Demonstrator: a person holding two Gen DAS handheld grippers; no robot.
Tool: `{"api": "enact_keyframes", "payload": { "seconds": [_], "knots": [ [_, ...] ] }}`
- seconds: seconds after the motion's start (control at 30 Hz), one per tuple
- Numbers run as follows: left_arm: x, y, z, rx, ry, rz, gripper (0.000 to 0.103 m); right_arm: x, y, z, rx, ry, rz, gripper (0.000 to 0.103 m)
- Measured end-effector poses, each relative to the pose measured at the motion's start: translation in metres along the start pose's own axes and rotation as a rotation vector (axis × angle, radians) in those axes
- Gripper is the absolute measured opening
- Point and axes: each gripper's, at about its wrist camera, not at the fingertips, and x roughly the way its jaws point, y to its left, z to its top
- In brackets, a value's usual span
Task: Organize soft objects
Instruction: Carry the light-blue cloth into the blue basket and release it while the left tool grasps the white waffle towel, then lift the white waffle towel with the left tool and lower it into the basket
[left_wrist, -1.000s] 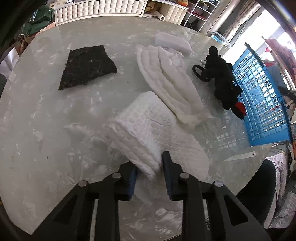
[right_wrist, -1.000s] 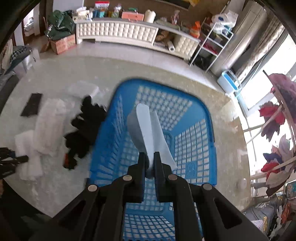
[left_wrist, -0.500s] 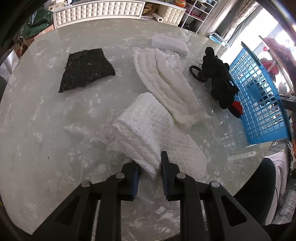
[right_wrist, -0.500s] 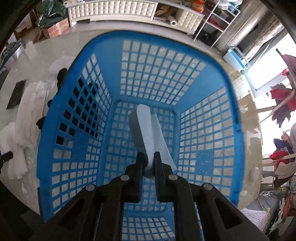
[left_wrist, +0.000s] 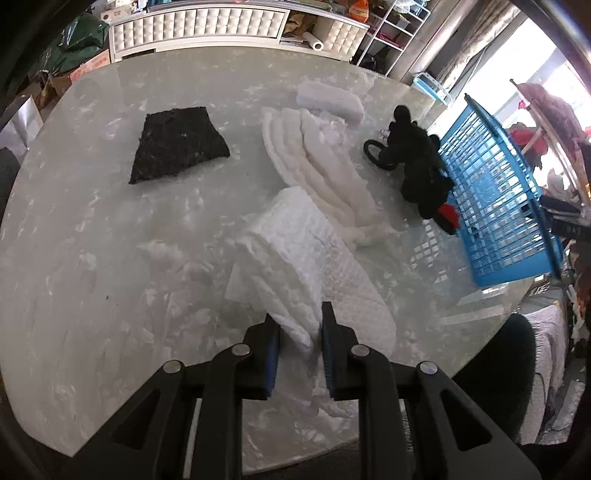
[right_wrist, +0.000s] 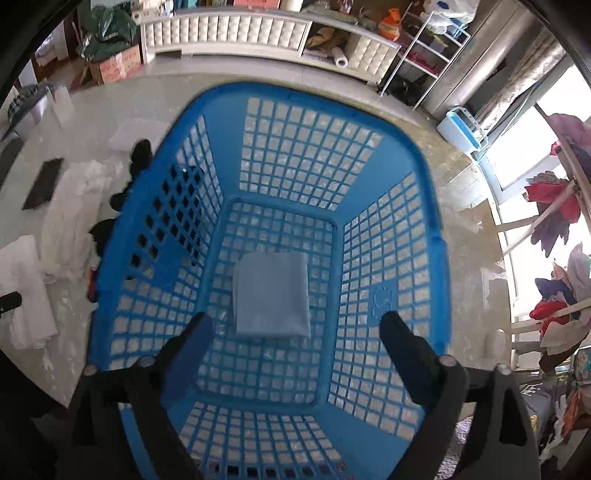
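Now right hand-held gripper (right_wrist: 291, 332) opening, blue cloth (right_wrist: 272, 294) dropped in basket (right_wrist: 432, 206) below; left hand-held gripper (left_wrist: 300, 325) clamps white towel (left_wrist: 295, 251), next: carry it over.

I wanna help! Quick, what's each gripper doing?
Left gripper: shut on the white cloth.
Right gripper: opening, empty, above the blue basket.

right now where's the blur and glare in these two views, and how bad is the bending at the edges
Left wrist view: sharp, window blown out at upper right, the blue basket casts a grid shadow on the table, whose edge bows. Right wrist view: basket rim and right gripper fingers slightly smeared, window overexposed at right, shelving curves along the top.
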Motion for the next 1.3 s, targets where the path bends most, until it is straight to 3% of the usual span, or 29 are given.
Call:
{"api": "enact_keyframes", "payload": {
  "seconds": [0.2, 0.4, 0.8, 1.07, 1.3],
  "knots": [
    [-0.027, -0.01, -0.002, 0.003, -0.034, -0.004, 0.018, -0.037, 0.0, -0.021, 0.041, -0.094, 0.027, 0.101],
    [-0.062, -0.033, 0.003, 0.04, -0.086, 0.01, 0.018, -0.049, -0.006, -0.032, 0.076, -0.118, 0.073, 0.103],
    [-0.115, -0.123, 0.024, 0.193, -0.169, -0.02, 0.018, -0.057, -0.035, -0.064, 0.174, -0.189, 0.131, 0.103],
    [-0.123, -0.193, 0.046, 0.302, -0.187, -0.045, 0.018, -0.057, -0.057, -0.076, 0.219, -0.209, 0.164, 0.103],
    [-0.105, -0.244, 0.062, 0.389, -0.152, -0.064, 0.018, -0.053, -0.077, -0.081, 0.248, -0.213, 0.187, 0.103]
  ]
}}
